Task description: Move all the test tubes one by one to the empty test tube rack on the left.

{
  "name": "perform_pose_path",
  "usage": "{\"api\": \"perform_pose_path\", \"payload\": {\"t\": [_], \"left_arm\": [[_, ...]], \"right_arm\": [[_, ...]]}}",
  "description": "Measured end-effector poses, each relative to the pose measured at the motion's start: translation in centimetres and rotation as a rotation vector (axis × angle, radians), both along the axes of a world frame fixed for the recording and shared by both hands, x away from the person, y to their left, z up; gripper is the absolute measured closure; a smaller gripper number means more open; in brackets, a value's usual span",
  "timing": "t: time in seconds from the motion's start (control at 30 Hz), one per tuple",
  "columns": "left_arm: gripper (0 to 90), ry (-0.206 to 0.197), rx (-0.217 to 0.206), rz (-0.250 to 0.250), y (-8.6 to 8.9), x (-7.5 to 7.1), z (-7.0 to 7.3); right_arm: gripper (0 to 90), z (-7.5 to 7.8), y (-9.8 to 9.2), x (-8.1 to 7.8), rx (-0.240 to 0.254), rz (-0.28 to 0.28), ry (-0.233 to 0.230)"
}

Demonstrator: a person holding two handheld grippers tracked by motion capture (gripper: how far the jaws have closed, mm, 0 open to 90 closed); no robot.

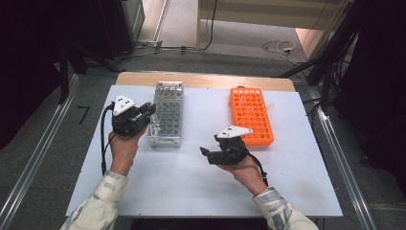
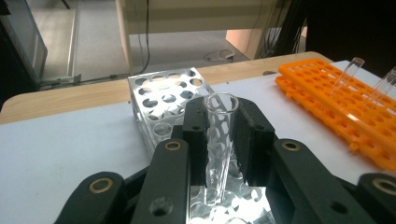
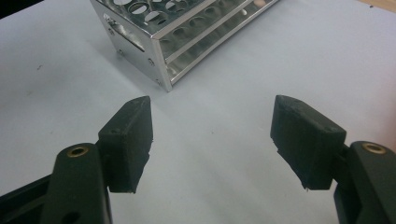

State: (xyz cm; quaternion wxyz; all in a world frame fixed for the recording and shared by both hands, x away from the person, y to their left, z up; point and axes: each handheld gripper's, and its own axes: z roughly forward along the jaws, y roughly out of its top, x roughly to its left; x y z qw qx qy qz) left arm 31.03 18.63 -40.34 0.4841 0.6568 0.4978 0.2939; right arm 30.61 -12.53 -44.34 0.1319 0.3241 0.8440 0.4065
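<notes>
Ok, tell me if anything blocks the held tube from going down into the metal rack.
Nothing visible does: the left gripper holds the glass tube upright over the metal rack, with open holes below.

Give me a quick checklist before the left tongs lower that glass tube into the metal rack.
1. Left tongs shut on the tube: ok.
2. Tube upright, open end up: ok.
3. Tube over the metal rack, bottom end at the holes: ok.
4. Tube bottom centred in one hole: cannot tell, glare hides it.
5. Right tongs open, holding nothing, apart from the rack: ok.
6. Orange rack away from the metal rack: ok.
</notes>
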Motion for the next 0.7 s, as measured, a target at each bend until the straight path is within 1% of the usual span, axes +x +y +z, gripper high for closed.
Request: {"api": "perform_pose_path", "payload": {"t": [0.23, 0.3, 0.43, 0.53, 0.7], "left_arm": [[75.5, 0.007, 0.036, 0.021, 0.3, -0.2, -0.4], [75.4, 0.010, 0.034, 0.022, 0.3, -0.2, -0.6], [75.3, 0.022, 0.062, 0.020, 0.0, -0.2, -1.3], [75.2, 0.033, 0.072, 0.019, -0.1, -0.3, -1.9], [74.8, 0.053, 0.101, 0.011, -0.6, -0.2, -2.7]], "right_arm": [[28.4, 0.0, -0.1, 0.0, -0.002, -0.001, -0.003], [28.5, 0.0, -0.1, 0.0, -0.002, -0.003, -0.004], [28.5, 0.1, -0.2, 0.0, -0.001, -0.002, -0.006], [28.5, 0.0, -0.2, 0.0, -0.003, -0.005, -0.002], [28.5, -0.1, 0.0, -0.1, -0.009, -0.001, -0.002]]}}
